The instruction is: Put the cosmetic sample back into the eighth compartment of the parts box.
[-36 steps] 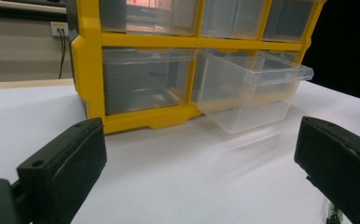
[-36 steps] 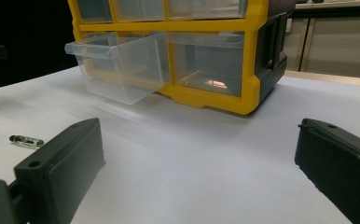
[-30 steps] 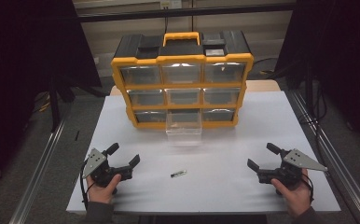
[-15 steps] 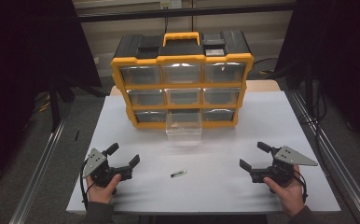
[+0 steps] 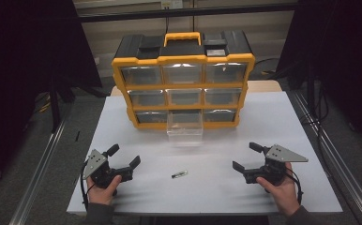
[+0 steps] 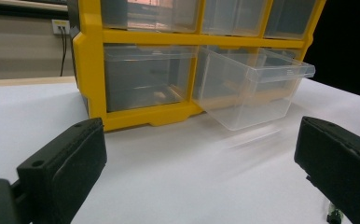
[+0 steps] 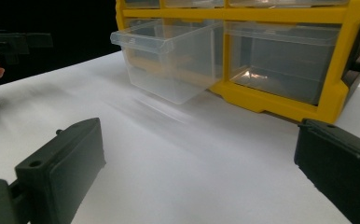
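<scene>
A yellow and black drawer organizer (image 5: 184, 79) stands at the back of the white table (image 5: 287, 122). Its bottom middle clear drawer (image 5: 184, 126) is pulled out and looks empty. A small dark, slim item (image 5: 179, 174) lies on the table in front of it. My left gripper (image 5: 124, 155) rests open at the front left, with nothing between its jaws. My right gripper (image 5: 245, 156) is open at the front right, also empty. The left gripper view has the drawer (image 6: 255, 88) ahead and the small item (image 6: 333, 215) by the right jaw. The right gripper view faces the drawer (image 7: 169, 56).
Metal rails run along both sides of the table, with dark floor beyond them. Bare white surface lies between the two grippers and the organizer (image 7: 346, 60). The other hand's gripper (image 7: 10, 44) is at the far left of the right gripper view.
My right gripper has moved left, toward the middle of the table, staying open. The left gripper and the small item have not moved.
</scene>
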Demonstrator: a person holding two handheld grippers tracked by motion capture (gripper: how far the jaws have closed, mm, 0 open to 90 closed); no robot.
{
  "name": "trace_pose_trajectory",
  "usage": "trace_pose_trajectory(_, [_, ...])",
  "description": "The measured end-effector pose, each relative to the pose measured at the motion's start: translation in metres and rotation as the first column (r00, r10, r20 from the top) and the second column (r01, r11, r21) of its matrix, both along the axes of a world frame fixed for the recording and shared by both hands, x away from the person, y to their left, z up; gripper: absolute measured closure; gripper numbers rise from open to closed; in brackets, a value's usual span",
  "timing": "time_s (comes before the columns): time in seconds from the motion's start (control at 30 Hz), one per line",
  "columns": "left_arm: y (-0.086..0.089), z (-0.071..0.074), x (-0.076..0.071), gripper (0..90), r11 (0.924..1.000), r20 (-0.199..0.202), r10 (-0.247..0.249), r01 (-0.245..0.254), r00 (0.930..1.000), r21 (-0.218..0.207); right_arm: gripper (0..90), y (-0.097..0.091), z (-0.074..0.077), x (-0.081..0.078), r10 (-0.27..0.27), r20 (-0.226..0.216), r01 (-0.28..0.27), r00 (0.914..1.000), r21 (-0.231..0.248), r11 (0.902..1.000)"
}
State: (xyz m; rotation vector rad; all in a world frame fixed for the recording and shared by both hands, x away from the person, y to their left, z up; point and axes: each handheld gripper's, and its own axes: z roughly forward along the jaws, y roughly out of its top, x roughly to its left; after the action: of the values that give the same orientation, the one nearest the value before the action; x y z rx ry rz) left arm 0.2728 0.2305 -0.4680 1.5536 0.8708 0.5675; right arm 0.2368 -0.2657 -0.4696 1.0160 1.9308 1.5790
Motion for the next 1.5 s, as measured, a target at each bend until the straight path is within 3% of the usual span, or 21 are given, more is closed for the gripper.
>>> trace_pose_trajectory(1.0, [0.001,0.0,0.0,2.2,0.9999,-0.001,-0.002,0.002,1.0,0.01,1.5,0.037,0.002,0.015,0.098,-0.02,-0.098,0.995,-0.012,0.9951])
trace_pose_trajectory(1.5, [0.0,0.0,0.0,2.2,0.9999,-0.001,-0.011,0.011,0.9999,-0.001,1.5,0.051,0.002,0.021,0.121,-0.03,-0.122,0.9922,-0.019,0.9924])
